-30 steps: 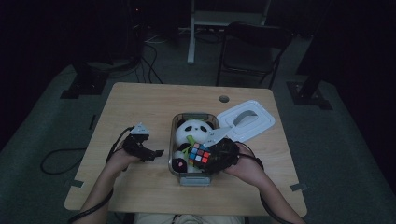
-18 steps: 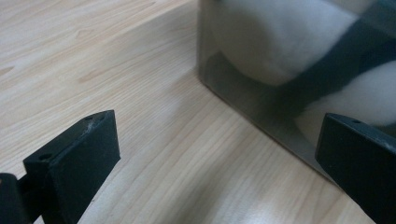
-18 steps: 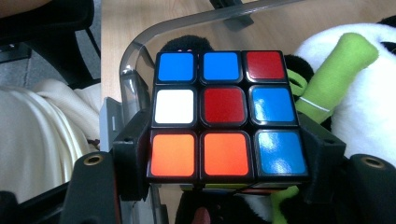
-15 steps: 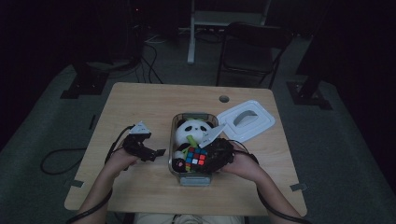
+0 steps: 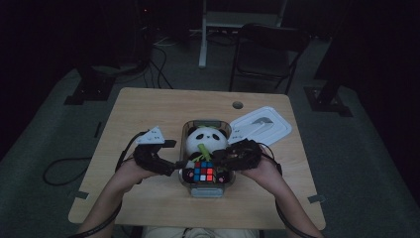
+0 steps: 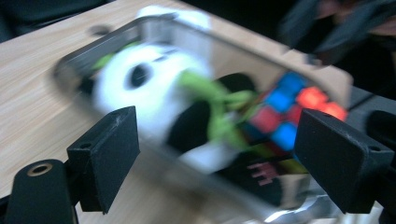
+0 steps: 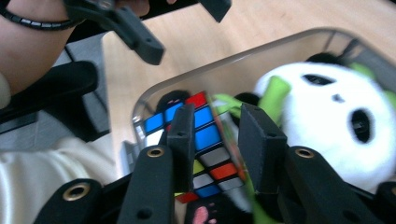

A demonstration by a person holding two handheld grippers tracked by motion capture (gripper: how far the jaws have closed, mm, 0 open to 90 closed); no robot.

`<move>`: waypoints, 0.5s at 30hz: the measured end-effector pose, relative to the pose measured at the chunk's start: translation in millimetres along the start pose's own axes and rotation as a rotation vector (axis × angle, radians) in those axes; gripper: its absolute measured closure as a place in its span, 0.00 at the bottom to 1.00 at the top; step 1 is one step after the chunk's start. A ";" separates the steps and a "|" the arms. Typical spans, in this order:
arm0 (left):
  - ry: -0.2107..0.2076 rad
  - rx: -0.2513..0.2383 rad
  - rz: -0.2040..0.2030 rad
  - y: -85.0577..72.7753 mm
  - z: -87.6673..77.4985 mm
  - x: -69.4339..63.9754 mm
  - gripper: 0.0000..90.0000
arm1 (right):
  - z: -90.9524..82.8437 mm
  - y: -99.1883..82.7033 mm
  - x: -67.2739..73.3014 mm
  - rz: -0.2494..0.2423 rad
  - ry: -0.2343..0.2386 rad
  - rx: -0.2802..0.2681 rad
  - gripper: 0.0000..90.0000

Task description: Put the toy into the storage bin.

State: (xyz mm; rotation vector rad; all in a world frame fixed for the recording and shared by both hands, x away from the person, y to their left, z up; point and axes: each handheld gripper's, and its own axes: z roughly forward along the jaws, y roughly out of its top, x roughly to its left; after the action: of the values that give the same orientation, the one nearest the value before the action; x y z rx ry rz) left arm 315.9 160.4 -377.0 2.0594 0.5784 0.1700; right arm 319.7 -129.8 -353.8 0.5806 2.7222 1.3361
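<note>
One counter (image 5: pixel 148 119) carries one clear bin (image 5: pixel 207 190) near its front edge and one white lid (image 5: pixel 261 127) toward the back right corner. Inside the bin lie one plush panda (image 5: pixel 207 141) and one puzzle cube (image 5: pixel 203 172). The left gripper (image 6: pixel 217 161) gapes wide at the bin's wall. The right gripper view reveals the right gripper (image 7: pixel 215 140) part-closed, with the cube behind its jaws; whether it grips is unclear.

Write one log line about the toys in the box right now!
right gripper: shut on colourful puzzle cube | left gripper: open | clear plastic box: holds white plush panda
</note>
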 end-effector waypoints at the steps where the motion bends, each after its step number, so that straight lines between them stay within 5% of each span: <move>1: -0.028 -0.005 0.012 2.0 1.5 -5.0 0.19 | 1.1 0.3 0.9 0.001 0.004 0.010 0.74; 5: -0.094 0.004 0.063 5.8 11.0 -19.1 0.40 | 6.4 0.8 5.2 0.004 -0.010 0.044 0.83; 9: -0.114 0.010 0.104 6.2 18.9 -24.7 0.65 | 8.5 1.3 8.8 0.001 -0.031 0.025 0.97; 15: -0.129 0.034 0.133 9.5 25.7 -31.0 0.91 | 15.7 -0.5 5.6 0.060 0.042 0.013 1.00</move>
State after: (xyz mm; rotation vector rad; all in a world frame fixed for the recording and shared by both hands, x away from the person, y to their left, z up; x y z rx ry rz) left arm 300.7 122.0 -379.3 2.1246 0.3680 0.1048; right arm 317.6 -116.3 -363.3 0.6470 2.7699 1.3597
